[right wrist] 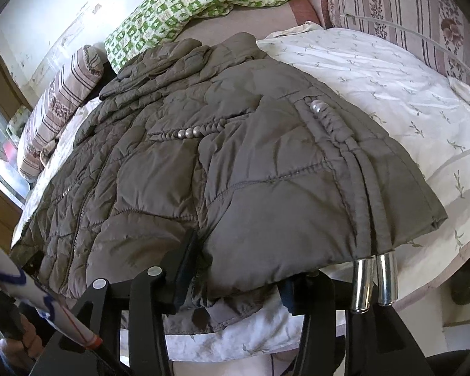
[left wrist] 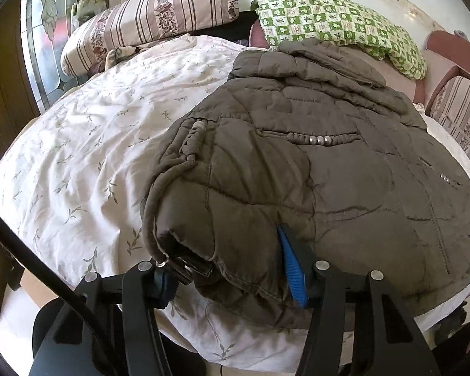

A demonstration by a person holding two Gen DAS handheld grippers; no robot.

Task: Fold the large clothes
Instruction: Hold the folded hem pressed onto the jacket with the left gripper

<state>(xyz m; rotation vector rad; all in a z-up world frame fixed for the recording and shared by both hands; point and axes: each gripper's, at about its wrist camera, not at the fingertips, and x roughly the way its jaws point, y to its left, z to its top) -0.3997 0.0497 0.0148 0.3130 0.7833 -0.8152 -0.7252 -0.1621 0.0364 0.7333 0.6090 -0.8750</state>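
A brown quilted jacket [left wrist: 297,169] lies spread on the bed, its hem toward me; it also shows in the right wrist view [right wrist: 222,163]. My left gripper [left wrist: 228,272] is shut on the jacket's near hem at its left corner, padding bunched between the jaws. My right gripper [right wrist: 235,272] is shut on the hem near the right corner. Two drawstrings with silver metal tips [right wrist: 373,282] hang off the hem beside the right finger. The pads themselves are mostly hidden by fabric.
The bed has a white leaf-print cover [left wrist: 87,144]. A striped floral pillow [left wrist: 141,22] and a green checked pillow [left wrist: 338,22] lie at the far side. A striped headboard [right wrist: 407,15] is at the right. A window [left wrist: 44,31] is at the left.
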